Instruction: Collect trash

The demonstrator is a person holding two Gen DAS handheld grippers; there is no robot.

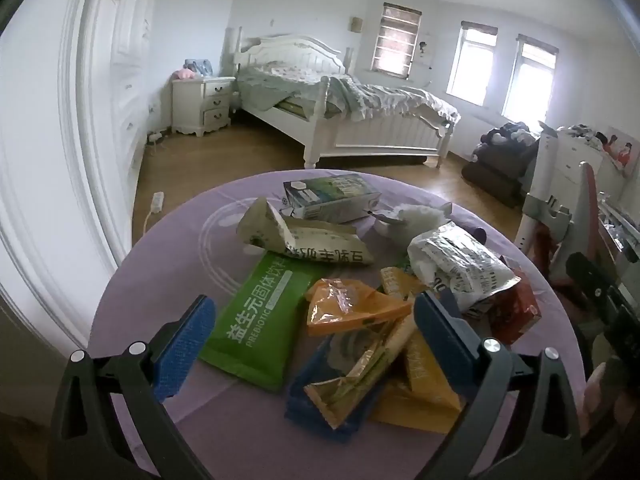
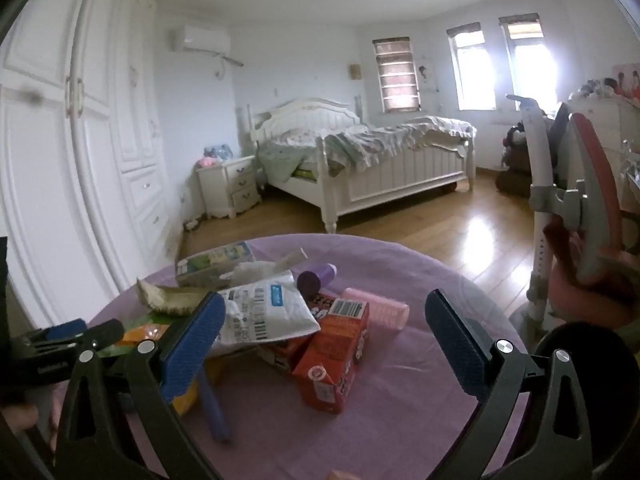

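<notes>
A pile of trash lies on a round table with a purple cloth [image 1: 168, 256]. In the left wrist view I see a green prebiotic pouch [image 1: 256, 320], an orange wrapper [image 1: 352, 304], a clear and yellow wrapper [image 1: 360, 384], a silver foil bag [image 1: 460, 268], a beige paper bag [image 1: 296, 240] and a milk carton [image 1: 332, 198]. My left gripper [image 1: 312, 340] is open above the wrappers. In the right wrist view a red carton [image 2: 332, 356], a white label bag [image 2: 268, 312], a pink roller [image 2: 380, 310] and a purple bottle [image 2: 316, 278] lie ahead. My right gripper [image 2: 324, 348] is open around the red carton.
A white bed [image 2: 372, 160], a nightstand [image 2: 230, 186] and a white wardrobe [image 2: 60, 140] stand beyond the table on a wood floor. A chair with a red and grey back [image 2: 580, 200] stands at the table's right. A power strip [image 1: 157, 202] lies on the floor.
</notes>
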